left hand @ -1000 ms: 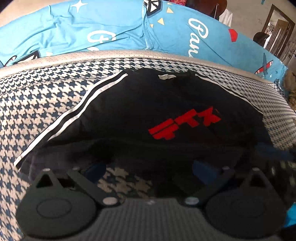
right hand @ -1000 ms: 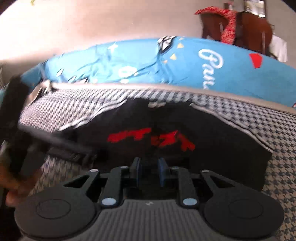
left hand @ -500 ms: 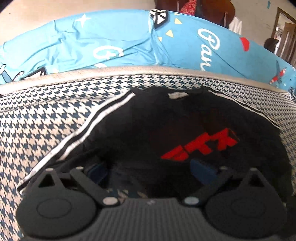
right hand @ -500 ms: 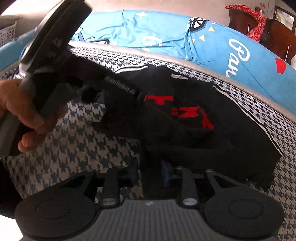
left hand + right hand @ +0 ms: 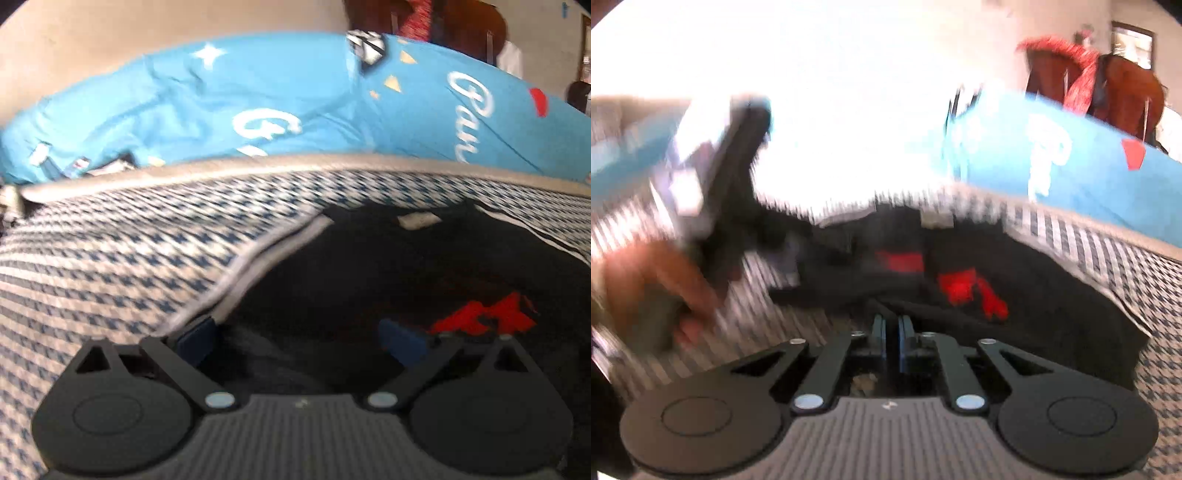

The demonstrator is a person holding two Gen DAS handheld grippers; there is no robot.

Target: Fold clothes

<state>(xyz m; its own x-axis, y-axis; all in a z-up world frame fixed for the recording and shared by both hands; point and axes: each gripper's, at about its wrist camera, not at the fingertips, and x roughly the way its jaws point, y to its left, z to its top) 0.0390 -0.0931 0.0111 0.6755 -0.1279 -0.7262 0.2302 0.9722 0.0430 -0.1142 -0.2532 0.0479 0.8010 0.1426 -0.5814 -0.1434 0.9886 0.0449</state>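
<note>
In the left wrist view, the left tool (image 5: 299,341) sits at the lower middle, its blue pads spread wide over the near edge of a black T-shirt (image 5: 388,280) — nothing pinched between them. The shirt lies on a houndstooth cover (image 5: 122,258), filling the lower right, with a white-striped sleeve edge (image 5: 258,266) running diagonally and a red logo (image 5: 484,314) at the right. A blue printed sheet (image 5: 295,96) fills the upper frame.

In the blurred right wrist view, a hand (image 5: 653,291) at the left holds the other device. The right tool (image 5: 892,330) at bottom centre is angled down, jaws nearly together on a black fabric fold.

A good fold likely needs both tools gripping the hem evenly — lifted together, corners matched.
</note>
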